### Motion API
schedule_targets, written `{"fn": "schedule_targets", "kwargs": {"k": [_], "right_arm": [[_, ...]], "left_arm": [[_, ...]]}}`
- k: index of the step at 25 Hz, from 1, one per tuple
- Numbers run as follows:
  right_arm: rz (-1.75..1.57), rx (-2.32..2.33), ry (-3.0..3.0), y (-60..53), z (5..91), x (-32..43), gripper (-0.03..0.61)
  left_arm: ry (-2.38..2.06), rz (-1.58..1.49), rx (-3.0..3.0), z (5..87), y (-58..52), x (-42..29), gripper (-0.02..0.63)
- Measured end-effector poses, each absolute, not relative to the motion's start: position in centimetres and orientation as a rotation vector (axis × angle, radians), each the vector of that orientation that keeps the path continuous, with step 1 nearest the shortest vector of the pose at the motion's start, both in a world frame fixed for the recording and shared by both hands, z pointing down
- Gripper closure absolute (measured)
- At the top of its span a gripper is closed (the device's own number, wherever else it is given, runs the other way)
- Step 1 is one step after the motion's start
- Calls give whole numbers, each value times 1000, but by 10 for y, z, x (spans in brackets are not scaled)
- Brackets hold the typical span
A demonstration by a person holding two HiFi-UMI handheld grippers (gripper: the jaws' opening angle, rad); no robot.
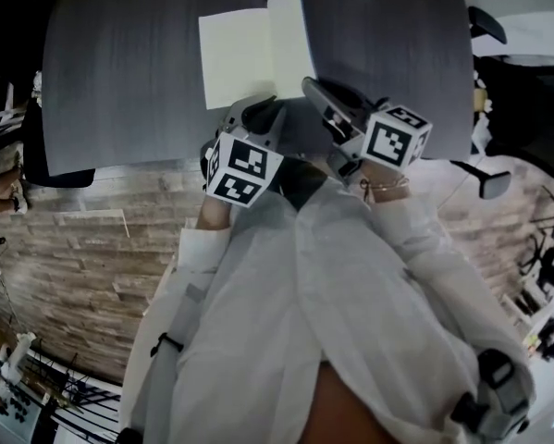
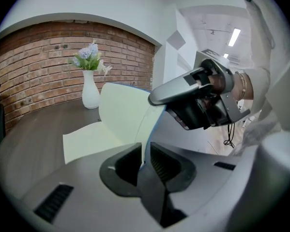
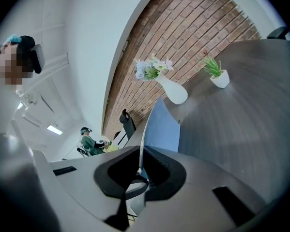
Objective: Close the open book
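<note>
Fingers [image 2: 165,162] of the left gripper [image 2: 144,158] sit narrow, nipping the near edge of the raised half of the open book [image 1: 253,54], a thin volume with cream pages and a pale blue cover. The right gripper [image 3: 141,167] is drawn just as close onto that same leaf, whose blue outer face [image 3: 165,129] rises straight from between its pads. The open book lies towards the far side of a dark grey wood-grain table [image 1: 119,63], directly ahead of the person holding both tools. Its left-hand page [image 1: 238,67] rests flat on the tabletop, while the right half [image 1: 290,28] stands steeply up from the spine with a slight curve. By the look of it the closing is under way and roughly at its midpoint. The leaf is lifted and gripped, but it has yet to be swung over to the left, laid down on the flat page and released. Beyond the book, on the far part of the table, stand a white bottle-shaped vase of pale flowers [image 2: 90,92] and a small white pot with a green plant [image 3: 217,75]. A red-brick wall [image 2: 33,62] backs them. A black office chair [image 1: 508,91] sits off to the right.
</note>
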State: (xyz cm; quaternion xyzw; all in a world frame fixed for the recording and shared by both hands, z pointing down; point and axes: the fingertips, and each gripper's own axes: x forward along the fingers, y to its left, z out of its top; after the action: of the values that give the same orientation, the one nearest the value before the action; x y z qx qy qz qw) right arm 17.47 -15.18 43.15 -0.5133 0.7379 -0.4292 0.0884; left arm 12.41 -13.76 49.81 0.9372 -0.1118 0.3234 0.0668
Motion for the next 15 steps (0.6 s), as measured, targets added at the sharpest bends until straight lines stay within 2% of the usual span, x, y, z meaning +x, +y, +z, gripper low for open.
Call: {"fn": "schedule_targets", "kwargs": {"k": [15], "right_arm": [[-1294, -1441, 2371, -172, 433, 130, 552]], "left_arm": [[-568, 649, 2604, 472, -164, 77, 558]]}}
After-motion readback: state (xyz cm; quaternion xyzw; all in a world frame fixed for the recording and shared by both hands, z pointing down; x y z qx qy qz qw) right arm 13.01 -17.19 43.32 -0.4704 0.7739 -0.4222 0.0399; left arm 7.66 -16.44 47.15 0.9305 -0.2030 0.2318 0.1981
